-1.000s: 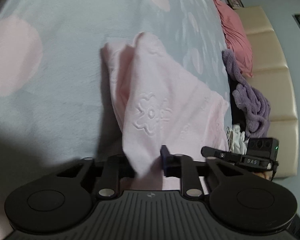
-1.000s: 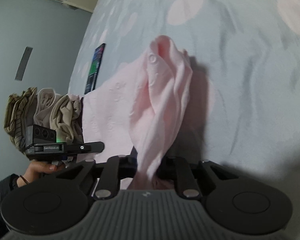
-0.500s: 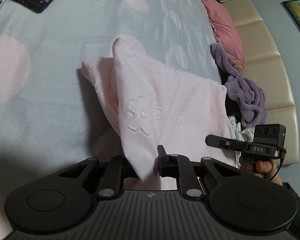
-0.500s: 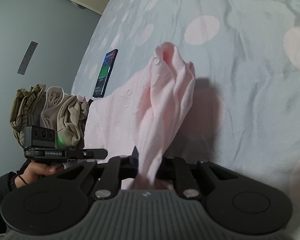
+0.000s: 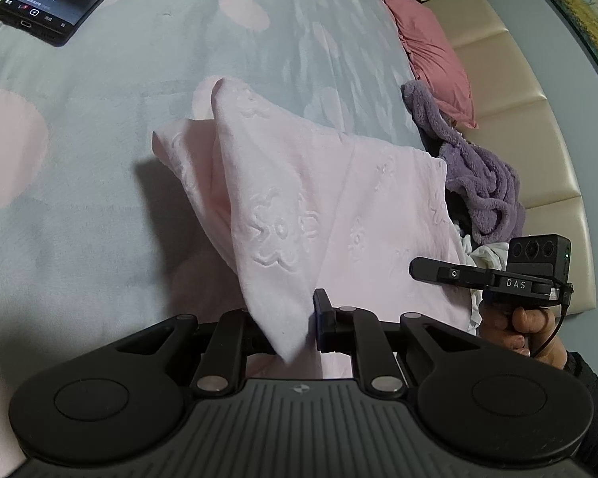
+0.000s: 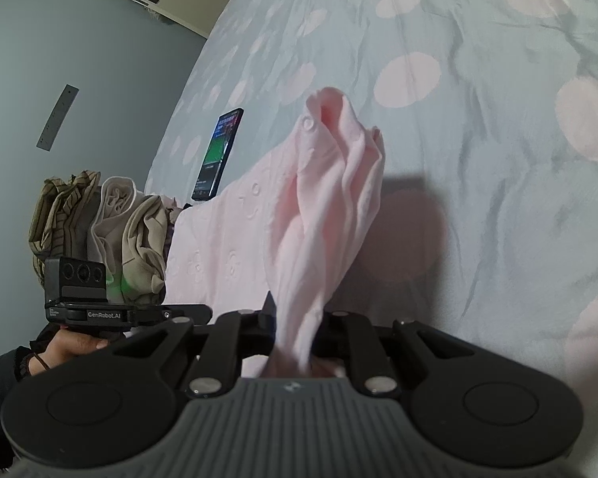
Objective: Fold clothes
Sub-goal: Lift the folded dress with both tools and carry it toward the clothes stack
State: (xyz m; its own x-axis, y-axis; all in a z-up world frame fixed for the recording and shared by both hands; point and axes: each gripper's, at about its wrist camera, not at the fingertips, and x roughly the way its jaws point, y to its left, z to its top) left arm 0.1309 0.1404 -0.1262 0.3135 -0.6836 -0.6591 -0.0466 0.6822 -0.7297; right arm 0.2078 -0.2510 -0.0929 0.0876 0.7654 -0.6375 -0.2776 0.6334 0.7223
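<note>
A pale pink garment (image 5: pixel 299 207) with embossed flowers hangs above the grey-blue bedspread (image 5: pixel 79 199), held up by two corners. My left gripper (image 5: pixel 287 326) is shut on one corner of it, the cloth pinched between the fingers. My right gripper (image 6: pixel 297 330) is shut on the other, bunched corner of the pink garment (image 6: pixel 323 215). The right gripper (image 5: pixel 490 275) shows at the right in the left wrist view, gripped by a hand. At the left of the right wrist view the left gripper (image 6: pixel 99 302) is seen, also in a hand.
A phone (image 5: pixel 59 0) with a lit screen lies on the bed at the far left. A purple fluffy garment (image 5: pixel 474 171) and a pink pillow (image 5: pixel 430 51) lie by the beige headboard (image 5: pixel 530 131). A stack of beige and striped clothes (image 6: pixel 99 219) sits beside the phone (image 6: pixel 219 151).
Both grippers have lifted and drawn back with the pink garment, so more of the bed and the phone come into view. Both stay shut on it.
</note>
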